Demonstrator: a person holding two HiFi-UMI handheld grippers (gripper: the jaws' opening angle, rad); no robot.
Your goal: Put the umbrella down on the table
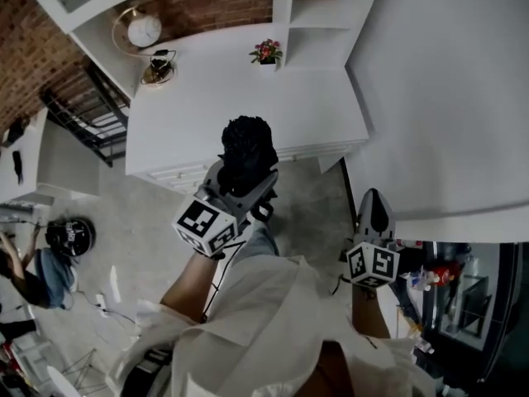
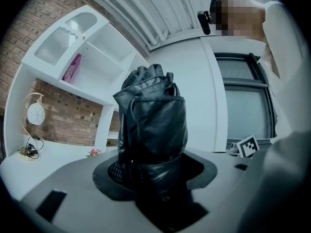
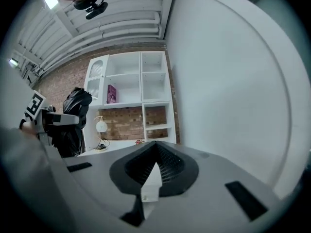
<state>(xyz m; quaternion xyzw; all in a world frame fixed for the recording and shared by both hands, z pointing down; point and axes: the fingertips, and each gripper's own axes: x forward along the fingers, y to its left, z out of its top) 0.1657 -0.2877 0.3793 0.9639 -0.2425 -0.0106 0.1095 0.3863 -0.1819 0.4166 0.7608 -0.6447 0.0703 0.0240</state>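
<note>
left gripper (image 2: 150, 176): clamped on folded umbrella (image 2: 153, 110)
right gripper (image 3: 154, 165): jaws together, empty
table (image 1: 248, 98): ahead of left gripper, apart
done: umbrella held (not yet down)
left: reach, lower, release

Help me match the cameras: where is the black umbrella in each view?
Head view: umbrella at centre, upright in the left gripper.
Left gripper view: umbrella at centre, between the jaws.
Right gripper view: umbrella at far left.
Shared landmark: round white lamp.
</note>
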